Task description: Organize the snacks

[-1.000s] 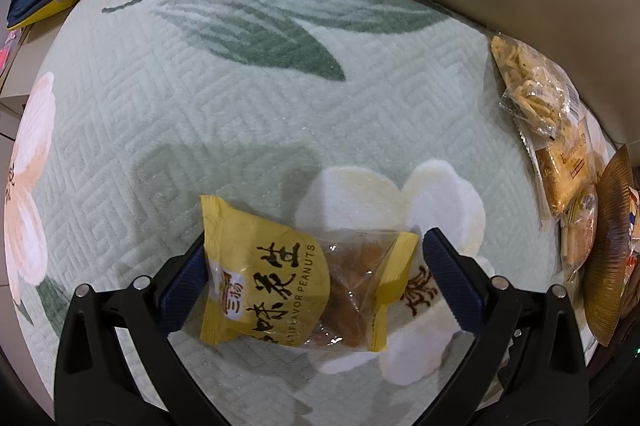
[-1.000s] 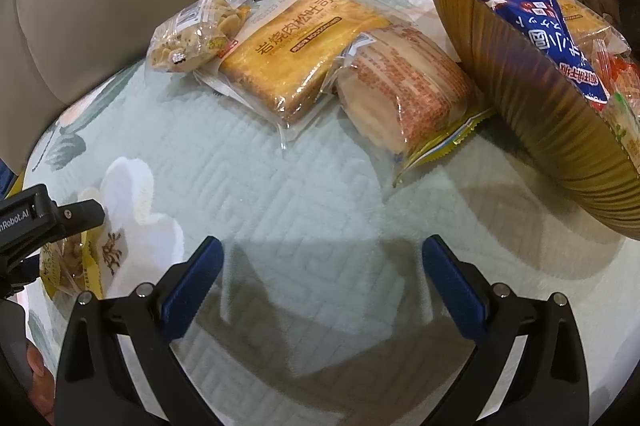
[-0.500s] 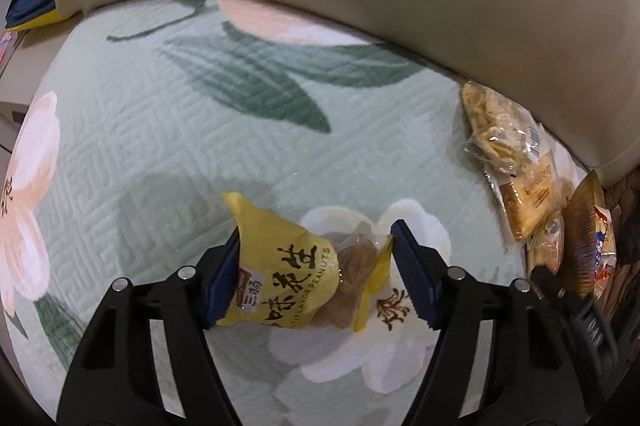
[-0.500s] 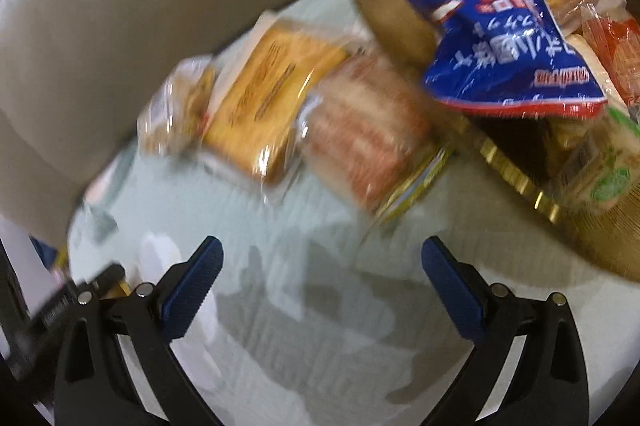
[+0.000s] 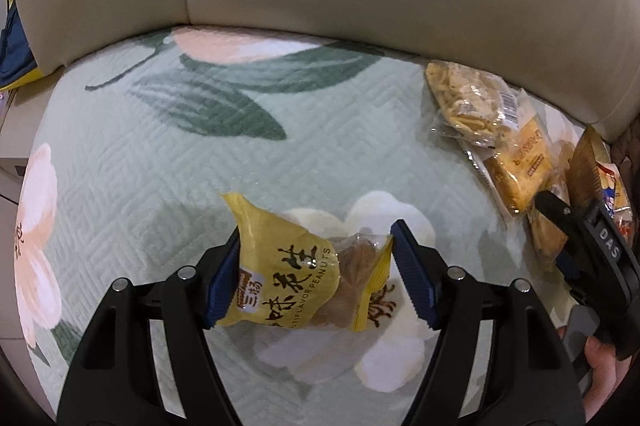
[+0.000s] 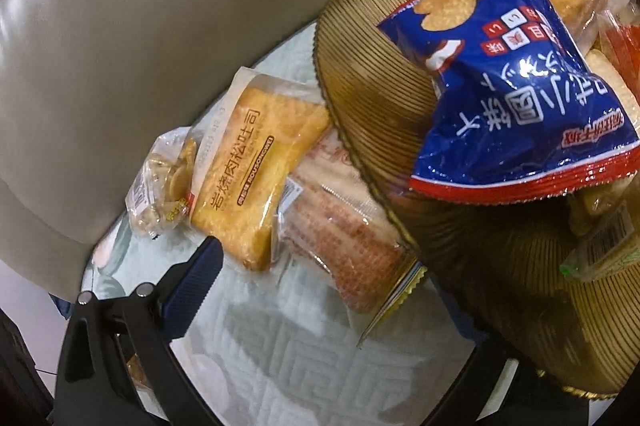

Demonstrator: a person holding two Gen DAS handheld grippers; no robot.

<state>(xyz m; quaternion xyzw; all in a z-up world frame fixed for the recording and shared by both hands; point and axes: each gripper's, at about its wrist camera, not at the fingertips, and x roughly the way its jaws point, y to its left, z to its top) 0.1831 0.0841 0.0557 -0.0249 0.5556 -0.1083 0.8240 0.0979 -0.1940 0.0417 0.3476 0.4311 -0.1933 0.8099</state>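
Step in hand, as judged: one loose snack is being carried toward the gold fluted tray (image 6: 372, 114), which is already holding several packets.

Left gripper (image 5: 316, 274): its jaws are standing partly closed on the yellow peanut packet (image 5: 296, 274), one blue pad pressing each end. The packet is hanging clear above the quilted floral sofa cover (image 5: 160, 178), in the near middle of the seat, with the tray well apart at the far right.

Right gripper (image 6: 340, 306): the jaws are standing wide and holding nothing. Only the left blue pad is showing; the right one is lying hidden under the tray, whose rim may be touching it. I cannot tell for certain.

Still lying on the cover, just left of the tray: a pork floss toast packet (image 6: 256, 174), a clear bag of small crackers (image 6: 164, 190) beside it, and a reddish wafer packet (image 6: 348, 238) tucked partly under the tray rim. A blue rice cracker bag (image 6: 516, 90) is lying on top of the tray's load.

Next move, as judged: the peanut packet is needing a rightward carry and a release over the tray, clear of the right gripper.
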